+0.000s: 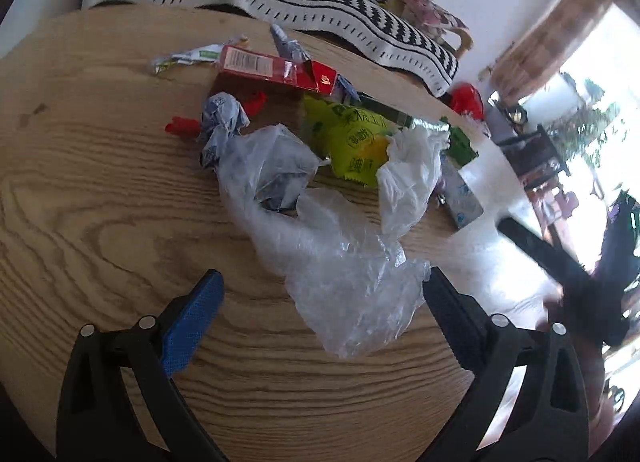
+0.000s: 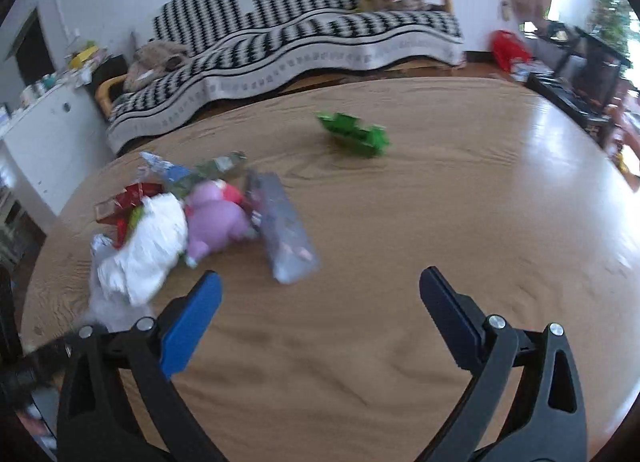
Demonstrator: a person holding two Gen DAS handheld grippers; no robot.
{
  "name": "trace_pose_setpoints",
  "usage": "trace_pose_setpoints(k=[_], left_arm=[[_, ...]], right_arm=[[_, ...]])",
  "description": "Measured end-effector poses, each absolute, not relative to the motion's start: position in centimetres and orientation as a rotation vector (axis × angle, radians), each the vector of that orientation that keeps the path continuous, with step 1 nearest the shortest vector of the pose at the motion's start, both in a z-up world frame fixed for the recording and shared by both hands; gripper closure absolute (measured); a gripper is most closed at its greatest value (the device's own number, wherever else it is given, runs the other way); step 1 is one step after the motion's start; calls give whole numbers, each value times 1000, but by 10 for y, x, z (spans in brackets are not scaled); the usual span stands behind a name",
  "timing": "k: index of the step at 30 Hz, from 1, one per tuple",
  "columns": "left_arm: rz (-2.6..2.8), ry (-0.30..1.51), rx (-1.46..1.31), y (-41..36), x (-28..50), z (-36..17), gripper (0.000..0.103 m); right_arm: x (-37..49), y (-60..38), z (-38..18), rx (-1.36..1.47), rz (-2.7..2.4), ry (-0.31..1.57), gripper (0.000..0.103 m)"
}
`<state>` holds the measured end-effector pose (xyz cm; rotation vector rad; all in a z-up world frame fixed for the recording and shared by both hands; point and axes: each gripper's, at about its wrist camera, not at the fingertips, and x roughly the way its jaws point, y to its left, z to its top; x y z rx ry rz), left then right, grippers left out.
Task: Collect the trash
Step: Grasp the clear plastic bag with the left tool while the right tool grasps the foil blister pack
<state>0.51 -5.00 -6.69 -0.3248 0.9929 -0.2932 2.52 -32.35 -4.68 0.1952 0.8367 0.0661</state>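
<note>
A heap of trash lies on a round wooden table (image 1: 80, 202). In the left wrist view a clear plastic bag (image 1: 340, 262) reaches between my open left gripper's (image 1: 322, 278) fingers. Behind it lie a crumpled white tissue (image 1: 408, 178), a green-yellow snack packet (image 1: 352, 138), a red carton (image 1: 276, 70), a crumpled blue-white wrapper (image 1: 222, 118) and red bits (image 1: 182, 127). My right gripper (image 2: 320, 280) is open and empty above bare wood. To its left lie the white tissue (image 2: 148, 246), a pink soft item (image 2: 216, 218), a grey-blue carton (image 2: 284, 230); a green wrapper (image 2: 356, 134) lies apart.
A sofa with a black-and-white zigzag cover (image 2: 280, 34) stands behind the table. A white cabinet (image 2: 44, 130) is at the left. A red object (image 2: 508, 46) and dark furniture (image 2: 588, 58) stand at the right by a bright window. The right wrist view is motion-blurred.
</note>
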Motion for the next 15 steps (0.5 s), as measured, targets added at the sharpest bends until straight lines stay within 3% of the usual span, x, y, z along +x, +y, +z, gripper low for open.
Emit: trace_pose_setpoints(k=[3,5,6,7,8,9,10,11,15], left_arm=[[-295,993,-286,-52,6,-67,12],[-295,990,-273,-51,8,-68,13],[-293,988,-268,-50,9,-68,24],[-309,992,-278,-49,10,-69,49],[-331,1007,-299,-45,10,-71,65],[-363,1033,-349,-42,10,-76,88],[-359,1031,-369,-39,8,-75,90],[-355,1007,-351,-39,4,-72,95],[-352,923,-262,-47,-7,-55,97]], right_arm=[[46,-314,-50,171,83,851,11],[59,-309,-55,158,75,878,30],[63,-308,-57,154,68,894,52],[65,-306,-60,143,55,905,72],[64,-305,-62,140,57,908,76],[64,-303,-63,140,62,916,82],[61,-303,-64,139,70,919,90],[56,-303,-64,135,75,916,91],[39,-305,-56,116,81,889,97]])
